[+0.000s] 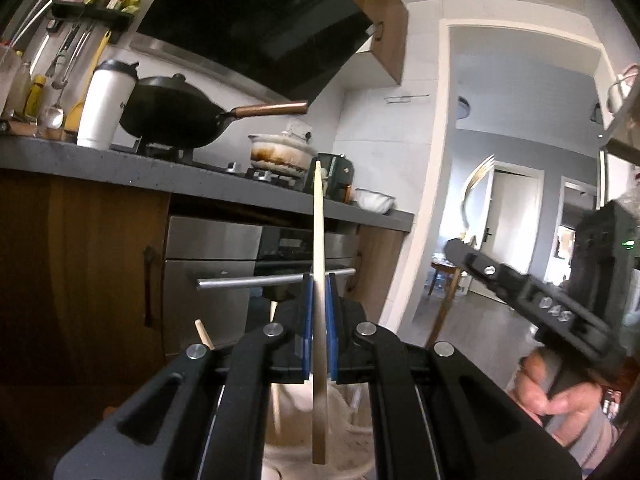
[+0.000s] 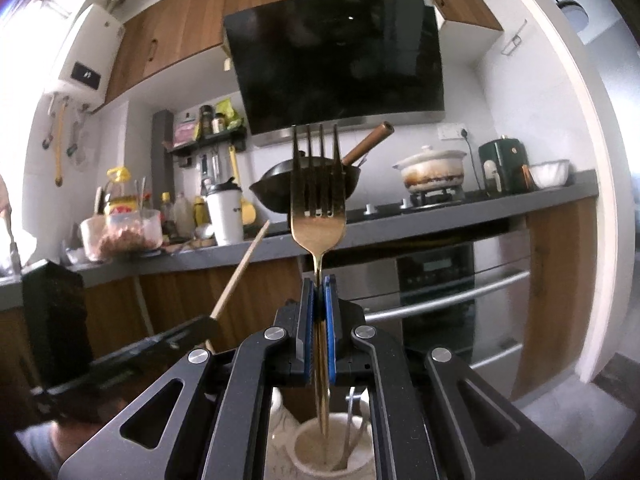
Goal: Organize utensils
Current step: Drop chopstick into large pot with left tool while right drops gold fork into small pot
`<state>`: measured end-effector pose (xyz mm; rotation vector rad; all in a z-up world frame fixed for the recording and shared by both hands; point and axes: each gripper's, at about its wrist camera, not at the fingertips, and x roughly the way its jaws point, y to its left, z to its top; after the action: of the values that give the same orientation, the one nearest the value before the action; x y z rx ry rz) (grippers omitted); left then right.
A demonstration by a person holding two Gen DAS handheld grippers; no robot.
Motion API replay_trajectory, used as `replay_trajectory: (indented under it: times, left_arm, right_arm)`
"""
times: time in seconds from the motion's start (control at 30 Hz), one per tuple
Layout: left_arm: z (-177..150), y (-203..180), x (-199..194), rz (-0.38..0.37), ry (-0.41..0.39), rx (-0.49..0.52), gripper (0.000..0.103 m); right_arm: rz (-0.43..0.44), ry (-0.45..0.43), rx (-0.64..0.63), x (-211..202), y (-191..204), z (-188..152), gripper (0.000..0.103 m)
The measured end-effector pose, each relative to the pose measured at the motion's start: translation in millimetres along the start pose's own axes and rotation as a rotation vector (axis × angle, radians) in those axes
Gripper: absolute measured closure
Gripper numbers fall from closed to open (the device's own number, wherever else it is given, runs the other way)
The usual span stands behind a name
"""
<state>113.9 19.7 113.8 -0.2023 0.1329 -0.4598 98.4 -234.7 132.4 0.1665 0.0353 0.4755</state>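
Observation:
My left gripper (image 1: pixel 319 280) is shut on a pale wooden chopstick (image 1: pixel 319 224), held upright, its lower end over a white holder (image 1: pixel 292 428) below the fingers. A second chopstick end (image 1: pixel 204 334) shows at the left. My right gripper (image 2: pixel 319 280) is shut on a gold fork (image 2: pixel 318 196), tines up, its handle reaching down into a white ceramic utensil holder (image 2: pixel 316 452). A metal utensil (image 2: pixel 349 432) stands in that holder. The left gripper's chopstick (image 2: pixel 240 270) shows at the left of the right wrist view. The right gripper's body (image 1: pixel 532 300) shows at the right of the left wrist view.
A grey counter (image 2: pixel 480 208) carries a black wok (image 2: pixel 280 188), a white pot (image 2: pixel 434 174), a white tumbler (image 2: pixel 225 212), bottles and jars. An oven (image 2: pixel 440 280) with a bar handle sits under it. A black hood (image 2: pixel 340 60) hangs above. A doorway (image 1: pixel 516 220) opens to the right.

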Motion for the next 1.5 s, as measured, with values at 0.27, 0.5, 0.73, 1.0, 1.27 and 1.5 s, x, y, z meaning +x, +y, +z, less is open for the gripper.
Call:
replay_trajectory:
  times: [0.27, 0.5, 0.73, 1.0, 1.27, 1.5]
  left_arm:
    - [-16.8, 0.7, 26.1, 0.081, -0.024, 0.064, 0.097]
    - [-34.3, -4.6, 14.6, 0.101, -0.041, 0.133, 0.097]
    - [-49.2, -4.5, -14.3, 0.109, -0.030, 0.123, 0.097]
    - [-52.5, 6.6, -31.3, 0.149, -0.022, 0.054, 0.097]
    - [-53.1, 19.6, -32.3, 0.197, -0.008, 0.004, 0.097]
    - [-52.1, 24.5, -35.0, 0.229, -0.007, -0.004, 0.084]
  right_arm:
    - [-0.031, 0.023, -0.006, 21.6, -4.1, -24.6, 0.097]
    - [-0.055, 0.100, 0.022, 23.9, -15.0, -52.3, 0.097]
    - [-0.069, 0.152, 0.044, 12.5, -19.7, -70.0, 0.097]
    - [-0.087, 0.195, 0.043, 15.1, -22.9, -82.7, 0.097]
    - [-0.104, 0.205, 0.042, 18.2, -26.0, -84.0, 0.097]
    - [-0.118, 0.215, 0.055, 20.8, -31.2, -84.9, 0.096]
